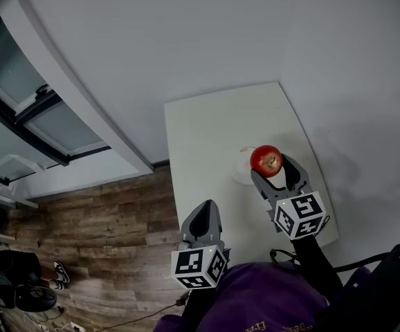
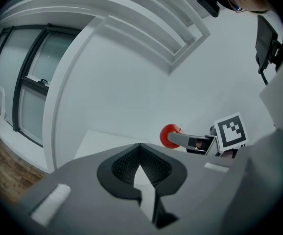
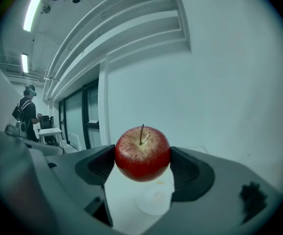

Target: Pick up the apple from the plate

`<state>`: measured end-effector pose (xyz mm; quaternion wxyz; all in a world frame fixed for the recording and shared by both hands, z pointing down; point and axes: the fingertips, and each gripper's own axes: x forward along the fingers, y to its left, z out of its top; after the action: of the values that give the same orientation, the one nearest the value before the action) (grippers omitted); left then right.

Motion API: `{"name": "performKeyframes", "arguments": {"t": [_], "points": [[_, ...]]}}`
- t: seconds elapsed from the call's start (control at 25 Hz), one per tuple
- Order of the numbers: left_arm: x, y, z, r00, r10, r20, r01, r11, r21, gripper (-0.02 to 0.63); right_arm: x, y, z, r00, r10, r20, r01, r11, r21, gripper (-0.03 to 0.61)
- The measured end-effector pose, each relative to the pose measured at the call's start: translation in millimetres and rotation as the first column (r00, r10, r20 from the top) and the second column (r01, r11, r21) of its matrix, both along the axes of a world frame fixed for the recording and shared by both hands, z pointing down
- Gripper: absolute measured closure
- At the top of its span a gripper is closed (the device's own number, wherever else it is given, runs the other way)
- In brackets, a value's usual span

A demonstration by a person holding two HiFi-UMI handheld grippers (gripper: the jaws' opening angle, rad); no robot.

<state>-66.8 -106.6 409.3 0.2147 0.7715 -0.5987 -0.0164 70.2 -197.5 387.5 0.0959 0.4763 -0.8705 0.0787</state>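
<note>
While the right claw (image 1: 270,164) is reached forward over the right half of the white table (image 1: 214,123), its two jaws are pressed against opposite sides of the red apple (image 1: 266,160); the fruit is gripped at its widest part, with the stem pointing up, as is seen in the right gripper view (image 3: 142,153). The apple is held in the air, clear of the small white plate (image 3: 153,202), which is seen below it on the table and apart from it; in the head view only a part of the plate's rim (image 1: 239,173) is shown, to the left of the claw. The right claw's marker cube (image 1: 299,215) is turned towards the person, so that the claw is pointed away from the body.

The left claw (image 1: 205,209) is kept back and low, at the table's left edge on the side near the person, and is pointed forward; its jaws are brought together with nothing between them. From the left gripper view, the apple (image 2: 170,135) and the right claw are seen ahead and to the right.
</note>
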Motion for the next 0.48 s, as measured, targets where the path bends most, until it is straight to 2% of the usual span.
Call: {"name": "performKeyframes", "arguments": {"t": [0.48], "points": [[1.8,-0.4,2.5,1.0,-0.01,-0.002,0.01,1.0,0.008,0.606,4.8,-1.2,-9.5,1.0,0.004,0.014,-0.005,1.0,0.031,0.229]]}}
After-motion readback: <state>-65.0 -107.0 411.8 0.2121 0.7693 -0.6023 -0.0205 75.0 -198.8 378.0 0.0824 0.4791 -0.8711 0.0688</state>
